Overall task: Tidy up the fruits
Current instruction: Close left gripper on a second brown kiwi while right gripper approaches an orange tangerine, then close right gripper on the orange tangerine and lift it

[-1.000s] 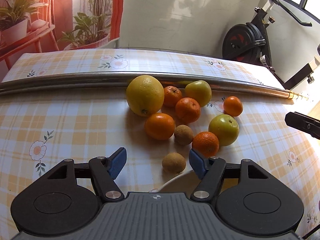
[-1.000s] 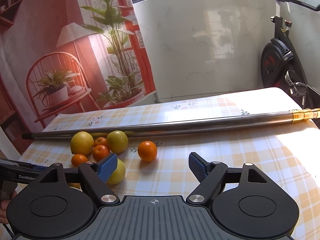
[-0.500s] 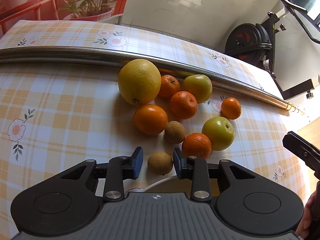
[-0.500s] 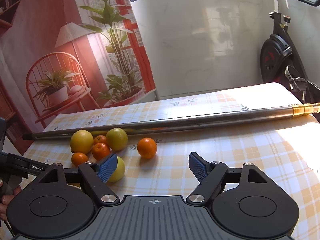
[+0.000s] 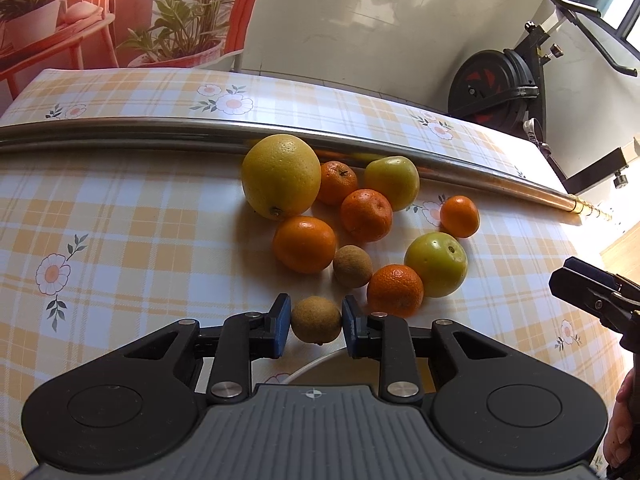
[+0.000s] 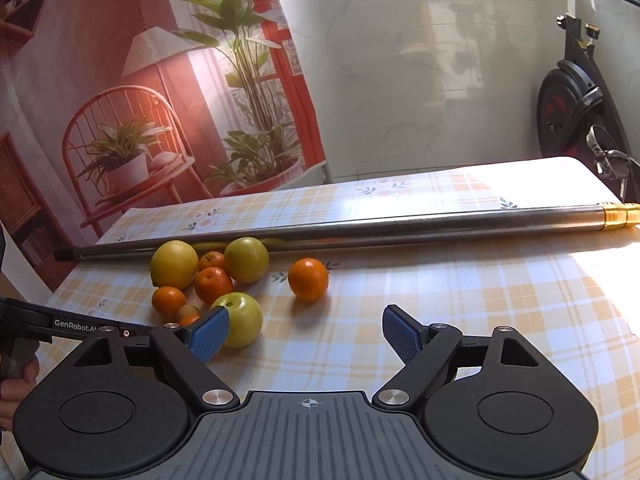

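My left gripper [image 5: 316,326] is shut on a small brown fruit [image 5: 316,320], its blue pads touching both sides. Beyond it on the checked tablecloth lie a second brown fruit [image 5: 352,266], several oranges [image 5: 304,244], two green apples [image 5: 436,264] and a large yellow citrus [image 5: 280,176]. A white plate rim [image 5: 312,368] shows just under the held fruit. My right gripper [image 6: 306,334] stands open over bare cloth, right of a green apple [image 6: 240,318] and nearer than a lone orange [image 6: 308,279]. The left gripper body [image 6: 72,324] shows at the left edge of the right wrist view.
A long steel pole [image 5: 160,132] with a brass end [image 6: 618,218] lies across the table behind the fruit. An exercise bike [image 5: 500,84] stands beyond the far right corner. The right gripper's tip [image 5: 592,292] and a hand [image 5: 620,436] show at the right edge.
My left gripper's fingers have closed from wide apart onto the near brown fruit. The right gripper has stayed open and nearly still.
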